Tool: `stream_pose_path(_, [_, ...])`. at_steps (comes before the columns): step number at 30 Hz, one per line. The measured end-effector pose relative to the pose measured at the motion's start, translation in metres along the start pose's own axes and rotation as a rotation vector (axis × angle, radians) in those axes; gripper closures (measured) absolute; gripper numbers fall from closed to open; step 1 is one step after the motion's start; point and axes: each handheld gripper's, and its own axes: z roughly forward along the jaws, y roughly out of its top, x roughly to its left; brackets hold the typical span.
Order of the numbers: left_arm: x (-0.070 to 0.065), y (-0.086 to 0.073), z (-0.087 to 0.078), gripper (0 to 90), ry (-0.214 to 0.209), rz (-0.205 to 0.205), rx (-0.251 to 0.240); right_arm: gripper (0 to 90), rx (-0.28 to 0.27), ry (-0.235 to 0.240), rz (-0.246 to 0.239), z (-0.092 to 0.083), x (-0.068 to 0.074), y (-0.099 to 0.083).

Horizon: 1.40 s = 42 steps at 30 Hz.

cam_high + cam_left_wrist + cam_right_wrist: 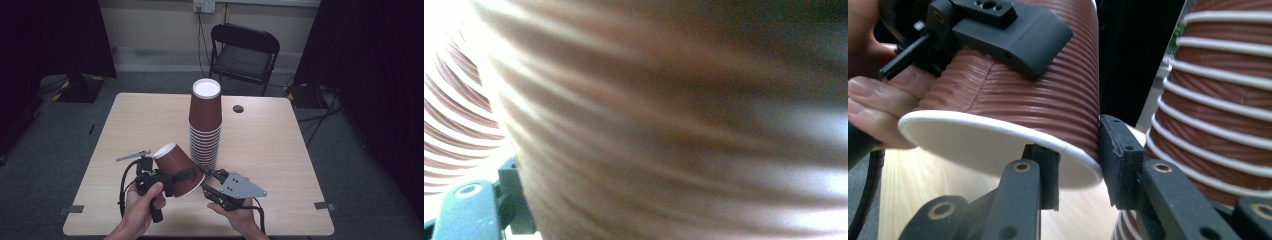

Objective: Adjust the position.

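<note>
A single brown ribbed paper cup (175, 162) is tilted above the table's front, base up-left and white-rimmed mouth down-right. My left gripper (182, 175) is shut on its side; one black jaw lies across the cup (1013, 95) in the right gripper view. The cup's wall (674, 125) looms blurred in the left gripper view. My right gripper (1080, 165) is open at the cup's mouth, one jaw inside the rim and one outside, and in the high view this gripper (210, 180) is just right of the cup. A tall stack of upturned cups (205, 125) stands mid-table, close behind.
The wooden table (280, 165) has a small round hole (238, 108) at the back. A black folding chair (245, 50) stands beyond the far edge. Dark curtains hang at both sides. The stack (1218, 100) is right beside my right gripper.
</note>
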Motion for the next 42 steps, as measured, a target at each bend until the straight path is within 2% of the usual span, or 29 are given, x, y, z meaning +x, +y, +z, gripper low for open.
stream_pose_path(2, [0.000, -0.001, 0.001, 13.8, -0.002, 0.002, 0.009, 71.0, -0.014, -0.002, -0.005, 0.001, 0.000, 0.001])
stream_pose_path(3, [0.000, -0.002, 0.002, 13.9, -0.007, -0.017, 0.003, 71.0, -0.023, -0.001, -0.008, 0.002, 0.000, 0.001])
stream_pose_path(8, [-0.001, -0.003, 0.004, 13.9, -0.026, -0.028, 0.019, 70.9, -0.042, -0.006, -0.011, 0.005, 0.000, 0.001])
stream_pose_path(11, [-0.001, -0.003, 0.005, 14.0, -0.030, -0.028, 0.024, 70.2, -0.042, -0.017, -0.028, 0.008, 0.001, 0.001])
stream_pose_path(16, [-0.003, -0.006, 0.009, 13.9, -0.042, -0.022, 0.043, 69.8, -0.047, -0.029, -0.024, 0.011, 0.002, 0.000])
stream_pose_path(18, [-0.005, -0.008, 0.010, 13.5, -0.034, -0.006, 0.029, 71.6, -0.051, -0.044, -0.026, 0.010, 0.003, -0.001])
stream_pose_path(22, [-0.006, -0.010, 0.012, 12.5, -0.051, -0.010, 0.008, 80.6, -0.057, -0.082, -0.030, 0.008, 0.004, -0.001])
stream_pose_path(23, [-0.006, -0.010, 0.012, 12.1, -0.051, -0.010, 0.006, 81.4, -0.057, -0.096, -0.045, 0.007, 0.005, -0.001])
stream_pose_path(25, [-0.005, -0.010, 0.012, 11.5, -0.065, 0.005, -0.004, 82.6, -0.063, -0.108, -0.042, 0.006, 0.005, 0.000])
stream_pose_path(26, [-0.005, -0.010, 0.012, 11.5, -0.065, 0.005, -0.004, 82.6, -0.063, -0.108, -0.042, 0.006, 0.005, 0.000])
stream_pose_path(27, [-0.005, -0.010, 0.012, 11.5, -0.077, 0.022, -0.018, 83.2, -0.066, -0.106, -0.037, 0.006, 0.006, 0.000])
stream_pose_path(29, [-0.004, -0.007, 0.009, 11.0, -0.072, 0.025, -0.033, 84.9, -0.060, -0.100, -0.029, 0.005, 0.006, 0.002])
stream_pose_path(33, [-0.001, -0.003, 0.006, 10.6, -0.069, 0.029, -0.028, 86.2, -0.056, -0.102, -0.034, 0.004, 0.007, 0.002])
stream_pose_path(36, [0.000, 0.000, 0.005, 10.2, -0.062, 0.050, -0.034, 86.3, -0.047, -0.096, -0.030, 0.004, 0.007, 0.002])
stream_pose_path(42, [0.006, 0.007, -0.003, 10.9, -0.026, 0.071, -0.077, 86.4, -0.026, -0.090, -0.027, 0.004, 0.008, 0.000])
